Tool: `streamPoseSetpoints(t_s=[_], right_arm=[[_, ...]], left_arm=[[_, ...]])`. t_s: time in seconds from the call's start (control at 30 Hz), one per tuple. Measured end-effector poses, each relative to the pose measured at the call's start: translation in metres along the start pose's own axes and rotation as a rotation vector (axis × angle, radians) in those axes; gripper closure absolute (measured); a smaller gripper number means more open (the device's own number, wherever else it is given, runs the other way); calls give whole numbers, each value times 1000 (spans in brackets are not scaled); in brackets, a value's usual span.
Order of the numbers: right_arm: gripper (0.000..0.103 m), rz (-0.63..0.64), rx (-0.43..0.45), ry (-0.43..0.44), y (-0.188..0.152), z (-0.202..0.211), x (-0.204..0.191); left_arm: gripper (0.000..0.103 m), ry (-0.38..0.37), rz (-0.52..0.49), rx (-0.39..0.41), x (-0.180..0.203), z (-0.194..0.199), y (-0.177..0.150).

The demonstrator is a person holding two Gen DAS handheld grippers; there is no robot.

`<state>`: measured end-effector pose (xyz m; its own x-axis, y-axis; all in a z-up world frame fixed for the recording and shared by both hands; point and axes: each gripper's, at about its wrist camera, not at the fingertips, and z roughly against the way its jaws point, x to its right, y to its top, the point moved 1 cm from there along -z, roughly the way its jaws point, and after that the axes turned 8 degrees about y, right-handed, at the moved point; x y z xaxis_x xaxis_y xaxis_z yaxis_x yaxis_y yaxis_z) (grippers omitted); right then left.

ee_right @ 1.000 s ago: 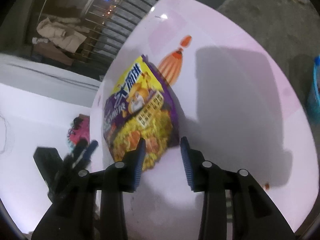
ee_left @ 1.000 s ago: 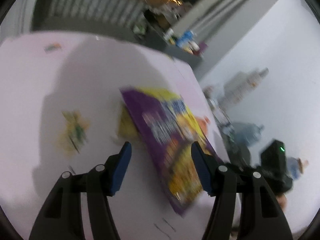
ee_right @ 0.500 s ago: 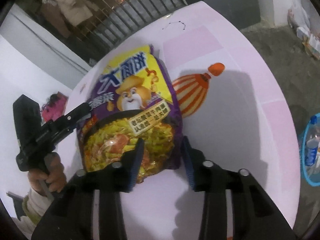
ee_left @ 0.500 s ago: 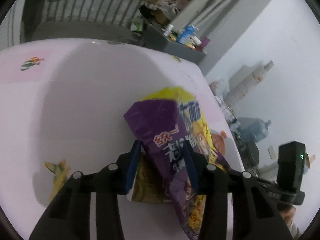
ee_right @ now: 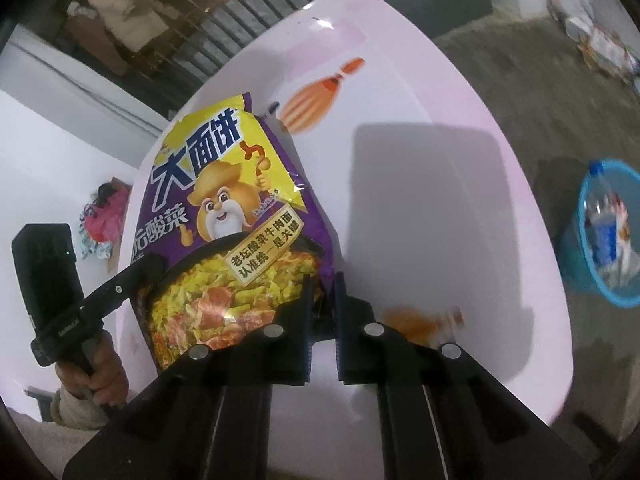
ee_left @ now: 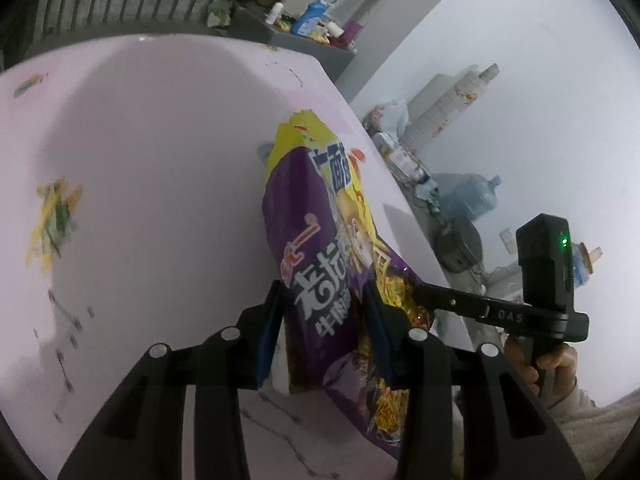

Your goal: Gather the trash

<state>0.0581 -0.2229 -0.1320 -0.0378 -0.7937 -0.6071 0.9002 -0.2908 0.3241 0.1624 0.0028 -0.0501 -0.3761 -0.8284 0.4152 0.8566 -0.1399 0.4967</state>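
Purple-and-yellow crinkly plastic instant-noodle packet (ee_left: 320, 264) is held by both grippers above the pale pink tabletop (ee_left: 152, 128).

Left gripper (ee_left: 322, 312), black with blue pads: jaws partly closed, clamped on a folded purple edge of the packet at about 6 o'clock in the left wrist view. Packet stands roughly on edge here, yellow torn top pointing toward 12 o'clock.

Right gripper (ee_right: 322, 304), same build: jaws nearly together, pinching the packet's lower right corner at about 6 o'clock of the right wrist view. Packet (ee_right: 232, 216) face-on here, cartoon figure and noodle photo visible, top toward 11 o'clock.

Left gripper (ee_right: 132, 276) also shows in the right wrist view at 8 o'clock, finger reaching onto the packet's left edge, person's hand (ee_right: 96, 376) on its handle. Right gripper (ee_left: 416, 292) shows in the left wrist view at 4 o'clock, with hand (ee_left: 552, 368) below.

Printed orange striped motif (ee_right: 316, 100) on the table at 12 o'clock, just beside the packet top. Yellow-green printed motif (ee_left: 54, 220) at 9 o'clock in the left view. Blue round plastic bin (ee_right: 604, 240) on the floor at 3 o'clock, with bottles inside, well apart from the table. Blue water jug (ee_left: 476, 200) near the white wall at 2 o'clock.
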Motion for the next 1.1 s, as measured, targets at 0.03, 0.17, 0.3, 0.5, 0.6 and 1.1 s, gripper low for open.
streamPoseSetpoints(t_s=[0.03,0.17,0.3,0.5,0.6,1.1], right_arm=[[96,-13,1,11,-5,8,3],[96,-60,13,41,-16,8,7],[94,-78,20,29,-7,2,4],[68,-71,34,27,-17,14,4],[57,-60,55,23,-18,8,-5],[11,-53,124,-48,-28,12,-12]], left_arm=[[64,0,5,5,1,2,-3],[38,59,26,47,2,5,-7],[13,160,72,44,-6,2,-3],[6,194,219,42,-24,0,-19],[6,186,219,58,-23,3,-24],[6,231,173,21,-13,3,-29]])
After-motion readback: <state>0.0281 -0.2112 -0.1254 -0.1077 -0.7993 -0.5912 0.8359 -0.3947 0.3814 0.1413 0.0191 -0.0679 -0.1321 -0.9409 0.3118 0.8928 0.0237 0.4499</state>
